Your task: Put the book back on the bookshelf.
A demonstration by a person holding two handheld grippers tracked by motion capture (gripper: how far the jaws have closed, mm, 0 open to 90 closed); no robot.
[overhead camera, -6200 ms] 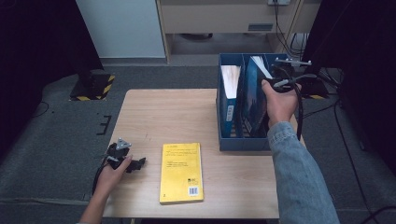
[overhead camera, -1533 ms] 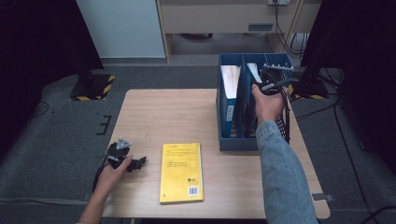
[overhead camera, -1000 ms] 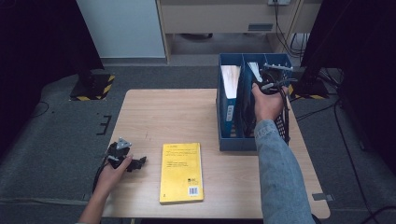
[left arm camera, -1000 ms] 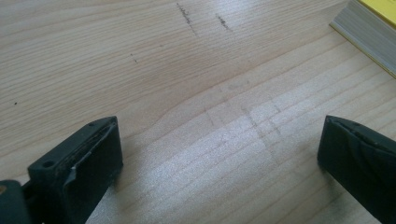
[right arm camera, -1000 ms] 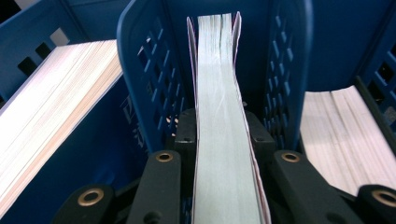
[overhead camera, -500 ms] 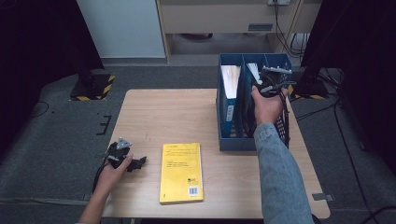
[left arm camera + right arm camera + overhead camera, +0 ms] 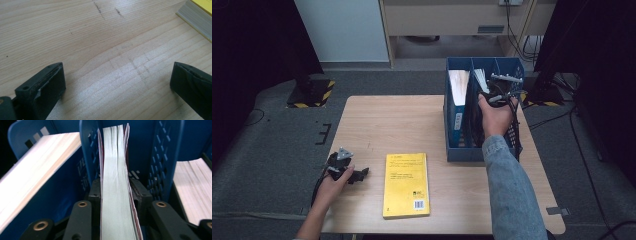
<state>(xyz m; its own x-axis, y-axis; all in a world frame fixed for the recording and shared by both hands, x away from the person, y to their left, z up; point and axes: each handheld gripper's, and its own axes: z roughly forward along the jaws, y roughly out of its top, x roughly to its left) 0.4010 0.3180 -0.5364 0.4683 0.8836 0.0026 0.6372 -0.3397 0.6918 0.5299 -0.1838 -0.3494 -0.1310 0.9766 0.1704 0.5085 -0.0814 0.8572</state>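
Book in hand: a thick paperback (image 7: 116, 182) with a dark red cover stands on edge in the middle compartment of the blue file rack (image 7: 452, 145), page block facing the right gripper view.
Rack contents: three compartments; the left one holds a blue-spined book (image 7: 458, 95), white pages up; the middle one holds the paperback (image 7: 480, 80); in the right gripper view a further white page block (image 7: 193, 185) shows at 3 o'clock, in the right compartment.
Rack place: on the desk (image 7: 392, 125) at its 2 o'clock corner, its far wall at the desk's far edge.
Right gripper (image 7: 116, 195): reaches down into the middle compartment from above, a hand (image 7: 494, 117) around it; its jaws stand either side of the paperback, just beside the covers. They have just been opening; whether the pads still press on the covers I cannot tell.
Room around the book: blue perforated dividers stand close on both sides of it, with narrow gaps.
Yellow book (image 7: 406, 184): lies flat near the desk's 6 o'clock edge, well apart from the rack; its page edge shows at 1 o'clock in the left gripper view (image 7: 195, 20).
Left gripper (image 7: 346, 171): rests on the desk at 8 o'clock, near the yellow book, jaws wide apart over bare wood with nothing between them.
Open desk: the left and centre of the top lie bare.
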